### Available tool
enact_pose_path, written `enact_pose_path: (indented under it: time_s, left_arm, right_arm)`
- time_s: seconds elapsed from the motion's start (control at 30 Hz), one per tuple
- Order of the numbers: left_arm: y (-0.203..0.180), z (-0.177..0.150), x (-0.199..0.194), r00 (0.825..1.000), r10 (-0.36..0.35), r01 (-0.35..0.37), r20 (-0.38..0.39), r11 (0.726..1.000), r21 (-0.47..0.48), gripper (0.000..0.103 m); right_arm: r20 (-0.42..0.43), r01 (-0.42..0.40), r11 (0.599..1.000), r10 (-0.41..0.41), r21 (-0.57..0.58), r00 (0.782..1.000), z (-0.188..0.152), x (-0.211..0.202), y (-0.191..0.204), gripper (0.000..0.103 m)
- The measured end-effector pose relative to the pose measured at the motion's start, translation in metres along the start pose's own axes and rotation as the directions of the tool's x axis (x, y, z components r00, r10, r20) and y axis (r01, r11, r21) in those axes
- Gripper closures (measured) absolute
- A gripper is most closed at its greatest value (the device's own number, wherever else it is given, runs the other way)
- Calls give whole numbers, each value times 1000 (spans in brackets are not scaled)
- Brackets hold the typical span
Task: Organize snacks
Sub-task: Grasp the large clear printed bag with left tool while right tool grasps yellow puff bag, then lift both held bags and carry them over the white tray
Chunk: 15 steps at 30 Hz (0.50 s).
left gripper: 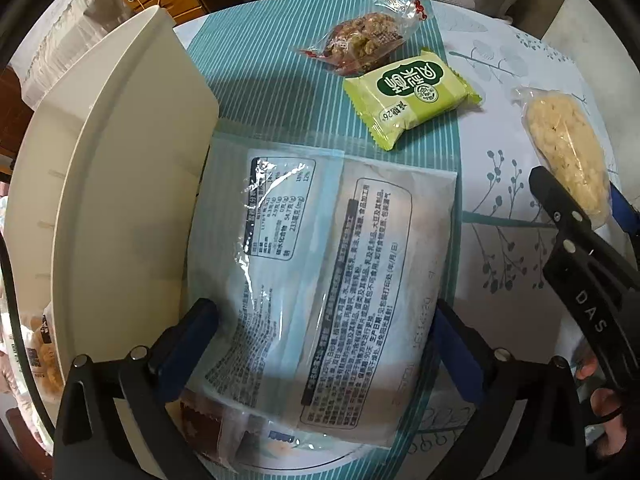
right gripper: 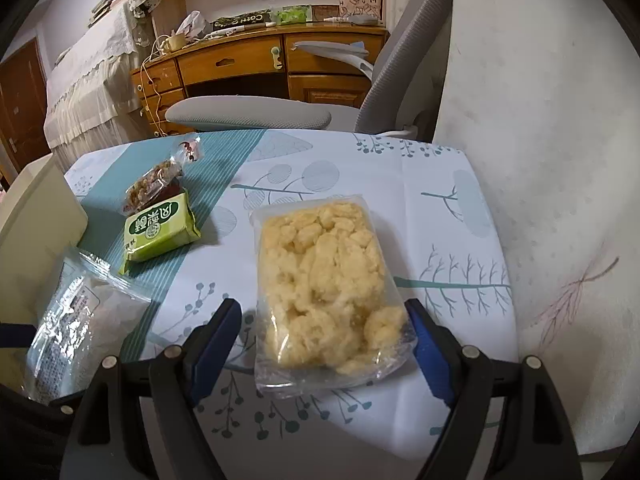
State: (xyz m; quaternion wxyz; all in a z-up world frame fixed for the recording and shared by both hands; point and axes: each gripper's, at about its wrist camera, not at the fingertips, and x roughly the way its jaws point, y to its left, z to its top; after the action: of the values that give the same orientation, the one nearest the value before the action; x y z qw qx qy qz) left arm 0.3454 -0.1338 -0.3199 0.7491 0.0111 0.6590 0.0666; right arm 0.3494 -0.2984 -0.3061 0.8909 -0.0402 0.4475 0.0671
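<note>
Left gripper (left gripper: 324,344) points straight down over the large printed snack packet (left gripper: 320,264), jaws spread as wide as I have them, one blue pad off each long edge of the packet and neither pressing on it. Packet lies face-down on the desk (right gripper: 400,184), its left edge close against the white storage bin (left gripper: 132,184).

Right gripper (right gripper: 324,348) angles down at the yellow puffed-snack bag (right gripper: 324,284); jaws spread, straddling the bag's near end. Left pad stands clear; right pad looks just at the film, contact uncertain. I judge nothing is pinched yet.

Step in hand, as I read it: grasp both packets for transfer to the bin. To do it well: lower until the pads bracket the body of each packet, not only the loose film; close slowly, since the film is slippery and the puffs will crush. Lift the left packet clear of the bin wall before moving across.

Containers: the bin's interior is mostly hidden from here; one packet of pale snacks (left gripper: 40,344) shows at the lower left, beside or inside it, I cannot tell which. The green wrapped pastry (left gripper: 408,96) and the clear-wrapped nut cake (left gripper: 360,40) lie on the desk, unsorted.
</note>
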Motion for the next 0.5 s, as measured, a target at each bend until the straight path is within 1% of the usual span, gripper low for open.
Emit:
enact_pose_path:
  time_s: [0.1,0.17,0.23,0.33,0.4,0.5]
  left_arm:
    - [5,0,3,1000,-22,22,3,1000,-3,0]
    - [13,-1,3,999,-39,39,-4,999,-18,0]
    - [19,-6,6,998,-58,58,-4,998,-32,0]
    - [22,-11,11,998,-65,65,10,997,-34,2]
    - [25,-13,11,998,-67,68,10,997,-42,6]
    - [30,-22,7,998,-68,69,9,997,-41,9]
  right_arm:
    - [3,3,1000,-3,-10,1000,0,0,0,21]
    - [5,7,1000,-7,-7,1000,-1,-2,-1,25]
    - [8,10,1000,-10,-1,1000,-1,-4,-4,35]
    - [1,-1,1000,1,-15,1000,-2,-5,-4,39]
    - [-5,-14,1000,14,-22,1000,-3,-7,-5,41]
    - [-22,-29,999,29,-19,999,-5,-10,-4,41]
